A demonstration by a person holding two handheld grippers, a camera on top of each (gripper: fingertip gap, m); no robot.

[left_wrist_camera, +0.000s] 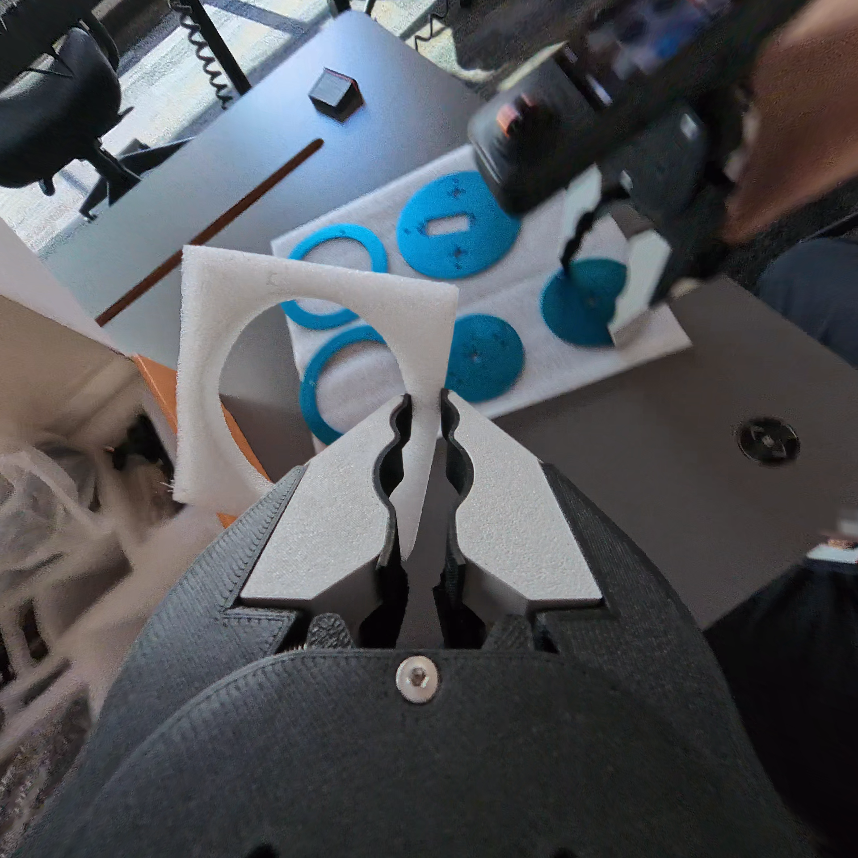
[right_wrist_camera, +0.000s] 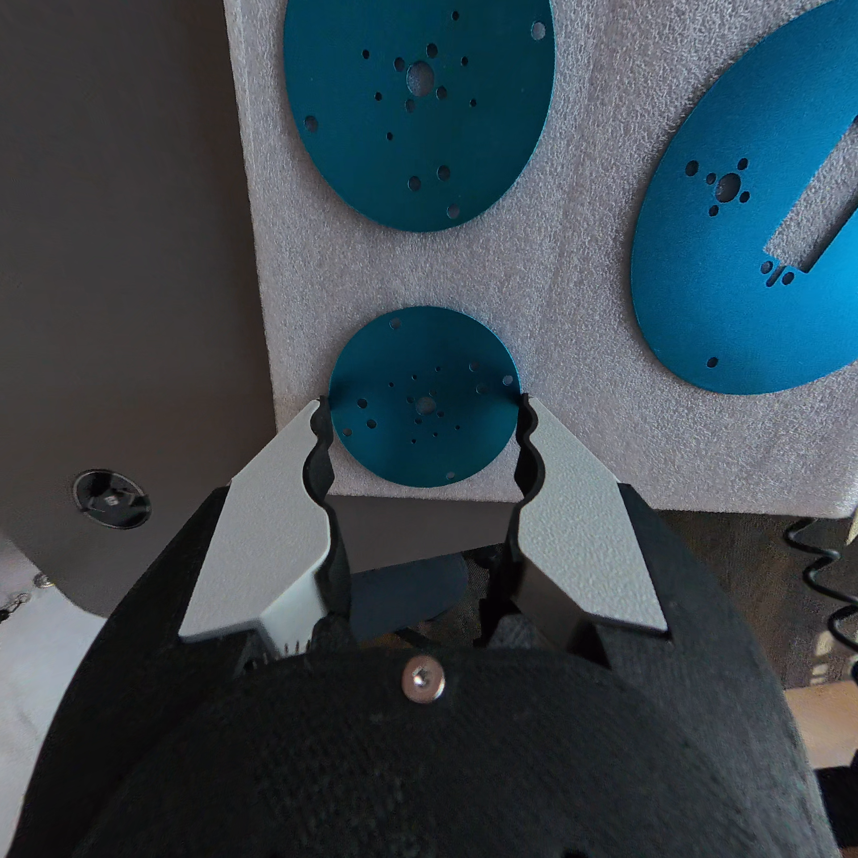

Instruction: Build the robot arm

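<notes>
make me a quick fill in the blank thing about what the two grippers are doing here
1. The left gripper is shut on a white foam square that has a ____ hole cut through it.
2. The right gripper has its jaws on either side of the small blue disc, which lies on the ____ foam sheet.
3. The right gripper's jaws are ____.

Missing words: round; white; open

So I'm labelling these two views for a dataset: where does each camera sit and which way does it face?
Left wrist view: on the left gripper, looking down along its fingers, which pinch a white foam frame; the person's hand shows.
Right wrist view: on the right gripper, looking down, open around a small blue disc.
Shared: that disc, the foam sheet.
</notes>
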